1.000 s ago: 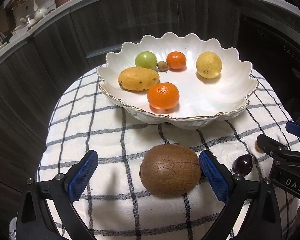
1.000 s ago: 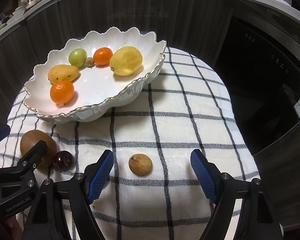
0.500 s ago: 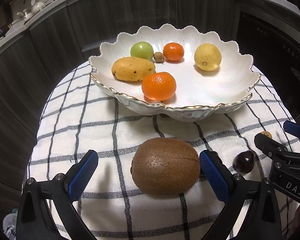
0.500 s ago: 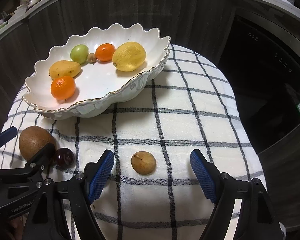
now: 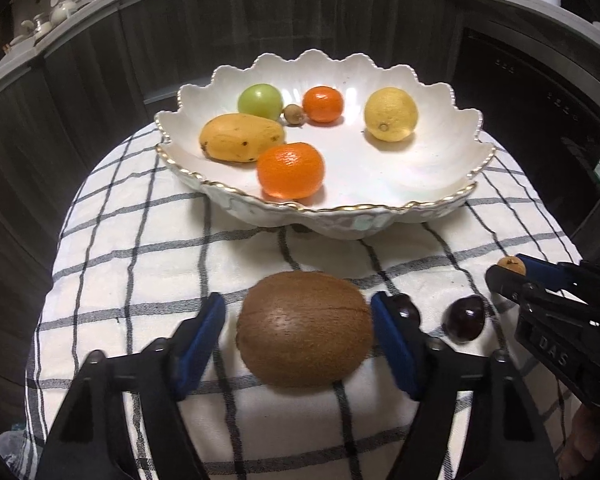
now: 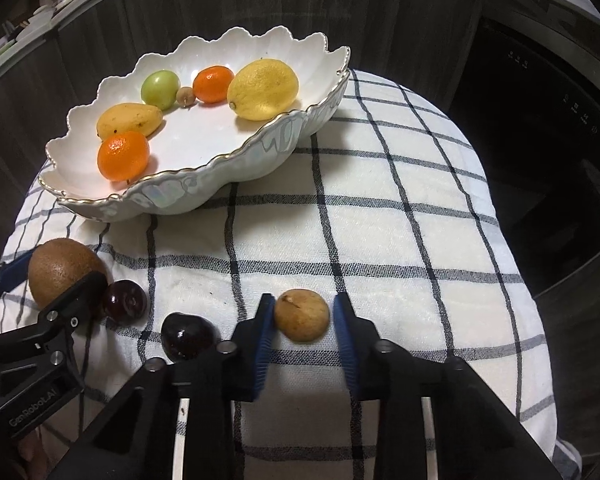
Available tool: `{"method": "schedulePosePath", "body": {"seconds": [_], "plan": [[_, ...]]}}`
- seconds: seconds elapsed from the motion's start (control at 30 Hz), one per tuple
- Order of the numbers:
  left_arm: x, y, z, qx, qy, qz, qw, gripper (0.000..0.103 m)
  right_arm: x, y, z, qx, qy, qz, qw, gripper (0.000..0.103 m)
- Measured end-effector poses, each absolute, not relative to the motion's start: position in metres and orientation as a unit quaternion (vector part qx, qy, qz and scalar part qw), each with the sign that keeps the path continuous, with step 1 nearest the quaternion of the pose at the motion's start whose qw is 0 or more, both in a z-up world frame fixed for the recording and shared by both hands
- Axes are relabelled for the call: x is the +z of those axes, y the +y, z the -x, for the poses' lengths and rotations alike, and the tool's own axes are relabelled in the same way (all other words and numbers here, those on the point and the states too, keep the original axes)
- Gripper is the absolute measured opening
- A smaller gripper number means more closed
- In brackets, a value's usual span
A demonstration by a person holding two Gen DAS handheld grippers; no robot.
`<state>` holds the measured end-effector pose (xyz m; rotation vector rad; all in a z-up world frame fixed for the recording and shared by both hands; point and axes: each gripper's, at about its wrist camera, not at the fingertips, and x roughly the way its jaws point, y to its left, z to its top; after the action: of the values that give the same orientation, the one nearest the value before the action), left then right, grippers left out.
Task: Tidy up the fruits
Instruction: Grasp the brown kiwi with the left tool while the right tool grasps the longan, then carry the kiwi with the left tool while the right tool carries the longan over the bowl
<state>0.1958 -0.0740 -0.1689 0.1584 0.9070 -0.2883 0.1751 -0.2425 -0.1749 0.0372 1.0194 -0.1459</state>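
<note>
Left wrist view: left gripper (image 5: 298, 344) jaws open, bracketing kiwi (image 5: 304, 329) on cloth, near side of bowl (image 5: 440, 208). Kiwi long axis crosswise, spanning gap; right pad touching or nearly, left pad apart.

Right wrist view: right gripper (image 6: 302, 334) jaws open but narrow around longan (image 6: 301, 314), near side of bowl; left pad touching, right pad just apart. Cherries (image 6: 187, 336) left of jaws.

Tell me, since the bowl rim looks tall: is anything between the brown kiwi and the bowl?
Nothing visible lies on the checked cloth between the fuzzy brown kiwi and the scalloped white bowl; only the bowl's raised rim must be cleared.
</note>
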Motion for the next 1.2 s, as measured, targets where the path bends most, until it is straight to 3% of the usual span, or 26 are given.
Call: {"method": "schedulePosePath", "body": {"seconds": [1.2], "plan": [[-0.119,-0.055,-0.19,-0.126,0.402,-0.052,0.905,0.063,-0.122,-0.232,-0.167,-0.063,0.428,-0.015,0.901,0.028]]}}
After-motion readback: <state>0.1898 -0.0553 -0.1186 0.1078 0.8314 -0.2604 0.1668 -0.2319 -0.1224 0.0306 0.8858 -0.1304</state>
